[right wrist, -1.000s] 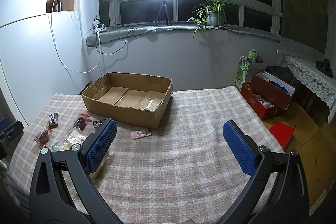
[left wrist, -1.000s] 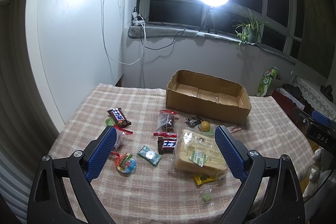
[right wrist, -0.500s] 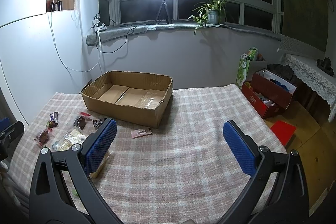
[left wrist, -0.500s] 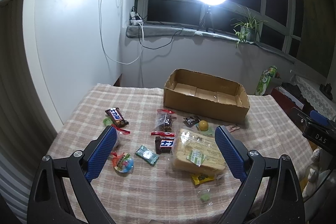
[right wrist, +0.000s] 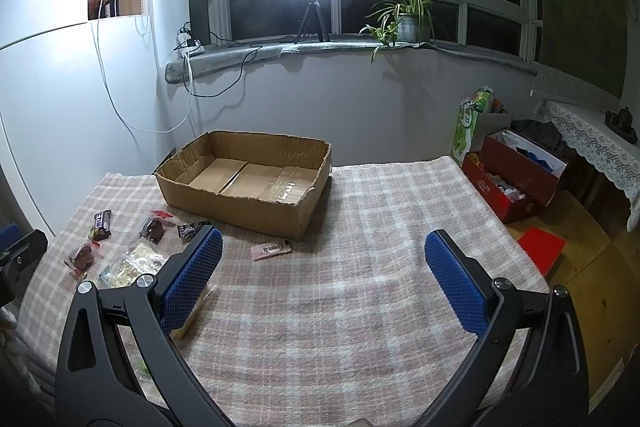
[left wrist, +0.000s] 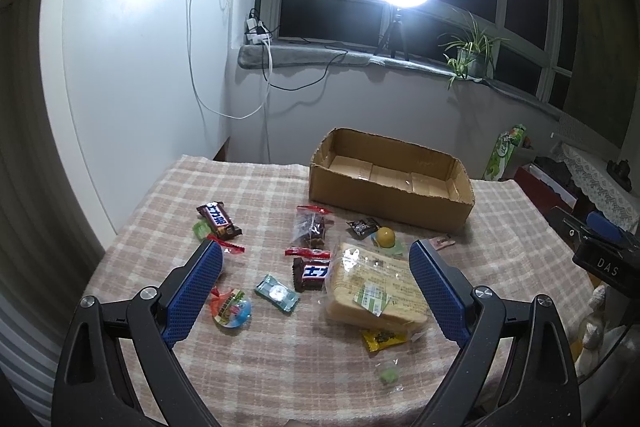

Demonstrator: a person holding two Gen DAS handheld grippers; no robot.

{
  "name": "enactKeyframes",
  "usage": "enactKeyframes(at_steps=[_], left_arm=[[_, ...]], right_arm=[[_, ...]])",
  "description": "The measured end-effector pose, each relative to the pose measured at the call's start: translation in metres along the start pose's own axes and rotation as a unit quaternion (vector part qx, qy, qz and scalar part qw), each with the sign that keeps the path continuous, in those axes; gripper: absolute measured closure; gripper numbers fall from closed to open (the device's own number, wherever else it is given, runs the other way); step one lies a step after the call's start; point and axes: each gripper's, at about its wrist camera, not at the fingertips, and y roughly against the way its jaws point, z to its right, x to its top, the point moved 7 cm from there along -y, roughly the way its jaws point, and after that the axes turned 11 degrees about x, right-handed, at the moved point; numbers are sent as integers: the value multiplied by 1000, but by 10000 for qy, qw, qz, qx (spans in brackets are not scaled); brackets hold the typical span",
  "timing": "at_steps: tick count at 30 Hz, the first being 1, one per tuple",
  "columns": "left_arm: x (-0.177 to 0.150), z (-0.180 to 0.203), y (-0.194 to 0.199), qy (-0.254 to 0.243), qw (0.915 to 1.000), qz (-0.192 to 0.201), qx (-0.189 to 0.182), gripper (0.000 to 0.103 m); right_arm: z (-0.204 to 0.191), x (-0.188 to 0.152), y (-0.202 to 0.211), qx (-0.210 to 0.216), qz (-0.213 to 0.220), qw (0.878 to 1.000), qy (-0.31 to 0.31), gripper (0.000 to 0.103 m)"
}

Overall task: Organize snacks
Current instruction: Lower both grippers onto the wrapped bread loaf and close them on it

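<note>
Checked tablecloth (left wrist: pixel 264 187) — cardboard box (left wrist: pixel 384 201), bread bag (left wrist: pixel 378 293), scattered snacks (left wrist: pixel 218 221).

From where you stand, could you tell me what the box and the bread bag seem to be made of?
The box: brown corrugated cardboard, matte, with ragged torn rims. The bread bag: thin clear plastic film, probably; it glints, and the slices show through.

Your left gripper (left wrist: pixel 316 261) and right gripper (right wrist: pixel 323 250): black frames, silver screws, blue textured pads lining the fingers (left wrist: pixel 192 291).
</note>
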Motion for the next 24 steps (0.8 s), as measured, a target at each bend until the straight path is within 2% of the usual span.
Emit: enactKeyframes(at_steps=[7, 15, 20, 24], left_arm=[[-2, 2, -5, -40, 10000, -63, -66, 8], [-8, 0, -21, 34, 9992, -313, -232, 8], [-15, -1, -35, 81, 9969, -611, -499, 8], [-22, -1, -48, 116, 9932, -873, -759, 10]], right_arm=[[-2, -6, -7, 1, -67, 10000, -9, 0], [-5, -14, -12, 135, -234, 9996, -31, 0], [-5, -14, -31, 682, -537, 9957, -313, 0], [-9, -28, -50, 1199, -940, 9863, -631, 0]])
